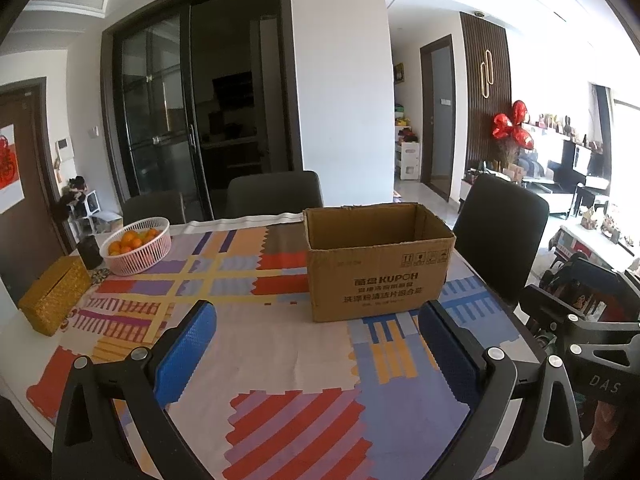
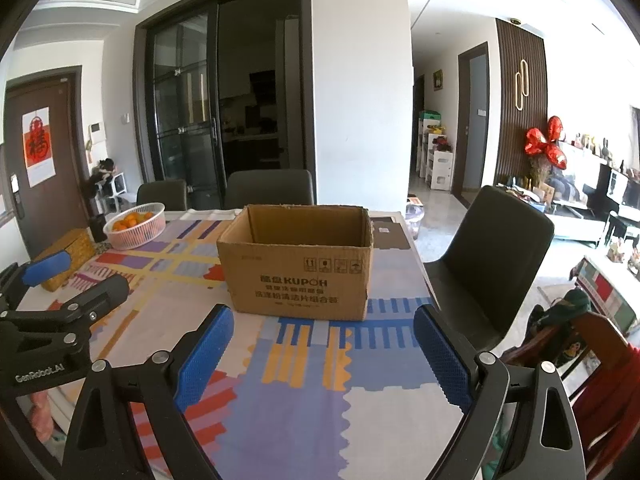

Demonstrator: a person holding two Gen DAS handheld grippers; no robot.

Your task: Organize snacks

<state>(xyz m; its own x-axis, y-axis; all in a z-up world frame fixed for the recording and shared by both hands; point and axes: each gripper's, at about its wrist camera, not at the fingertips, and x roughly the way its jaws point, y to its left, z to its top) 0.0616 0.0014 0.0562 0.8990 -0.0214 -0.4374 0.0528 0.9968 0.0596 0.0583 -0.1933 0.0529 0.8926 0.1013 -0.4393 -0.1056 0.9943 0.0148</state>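
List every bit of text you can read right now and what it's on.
"KUPOH": cardboard box front, with Chinese lines beneath too blurred to quote.
"GenRobot.AI": left gripper body, seen from the right wrist.
"DAS": right gripper body, cut off.
Red paper on door: one large Chinese character.

The left gripper (image 1: 316,354) and the right gripper (image 2: 324,354) have black frames with silver screws. Their pads (image 2: 206,356) are blue and textured. One body carries "GenRobot.AI" in white.

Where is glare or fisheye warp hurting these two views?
Left wrist view: windows at far right blow out white, door frames bow, cardboard box print stays readable. Right wrist view: same right-side glare, box interior shadowed, blue fingers sharp.
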